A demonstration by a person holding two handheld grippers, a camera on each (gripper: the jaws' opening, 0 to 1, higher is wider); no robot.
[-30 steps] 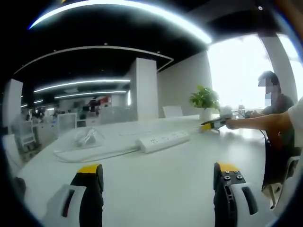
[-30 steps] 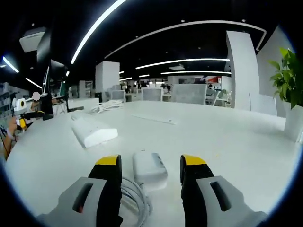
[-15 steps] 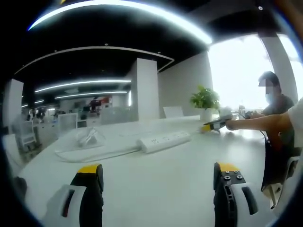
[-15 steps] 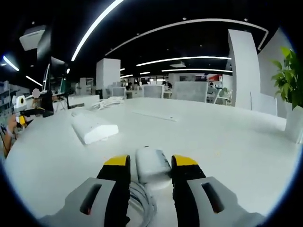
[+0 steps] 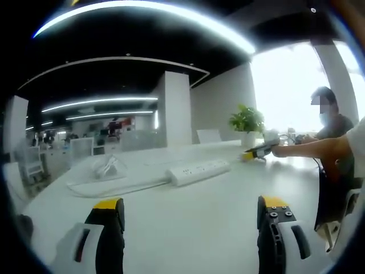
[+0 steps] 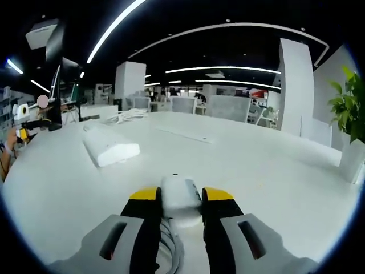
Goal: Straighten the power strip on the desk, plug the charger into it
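With its jaws clamped on the charger [image 6: 180,197], the right gripper [image 6: 179,201] should lift squarely toward the power strip [image 6: 111,150] nearby on the desk [image 6: 274,171]; left gripper [image 5: 191,212] gapes, idle.

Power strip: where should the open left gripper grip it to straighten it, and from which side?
Probably the near end of the power strip, from above, jaws across its narrow width. It lies flat and askew on the desk, ahead of the left gripper; its sockets face up.
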